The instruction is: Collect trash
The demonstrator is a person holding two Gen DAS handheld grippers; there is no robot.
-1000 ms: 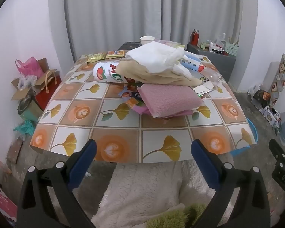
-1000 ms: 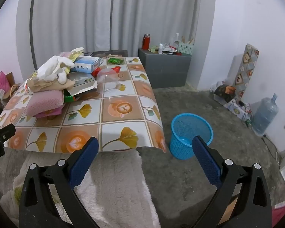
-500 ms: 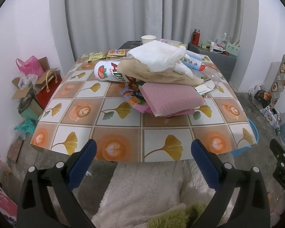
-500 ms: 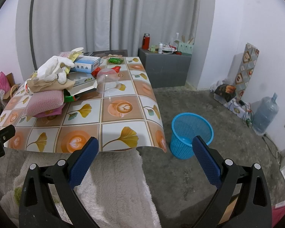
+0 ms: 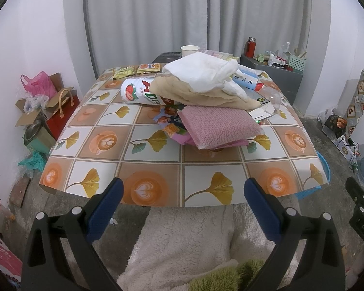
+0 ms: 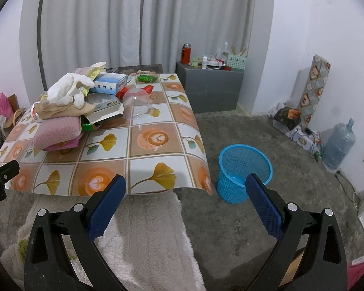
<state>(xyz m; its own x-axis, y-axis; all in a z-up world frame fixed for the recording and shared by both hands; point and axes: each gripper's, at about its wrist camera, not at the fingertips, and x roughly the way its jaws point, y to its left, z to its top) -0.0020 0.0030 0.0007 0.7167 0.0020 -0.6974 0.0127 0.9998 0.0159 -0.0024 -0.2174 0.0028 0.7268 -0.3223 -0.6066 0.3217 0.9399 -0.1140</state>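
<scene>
While both hover, left gripper (image 5: 182,191) (empty) wide open, right gripper (image 6: 185,189) likewise.

The left gripper (image 5: 182,189) is held with its two blue-padded fingers (image 5: 104,203) spread wide apart, and nothing is gripped between them. The right gripper (image 6: 185,186) is likewise held wide open and empty, its blue pads (image 6: 264,208) angled outward from the black frame. Both are kept level and pointed forward, side by side, a black edge of each being seen at the margin of the other's view.
</scene>
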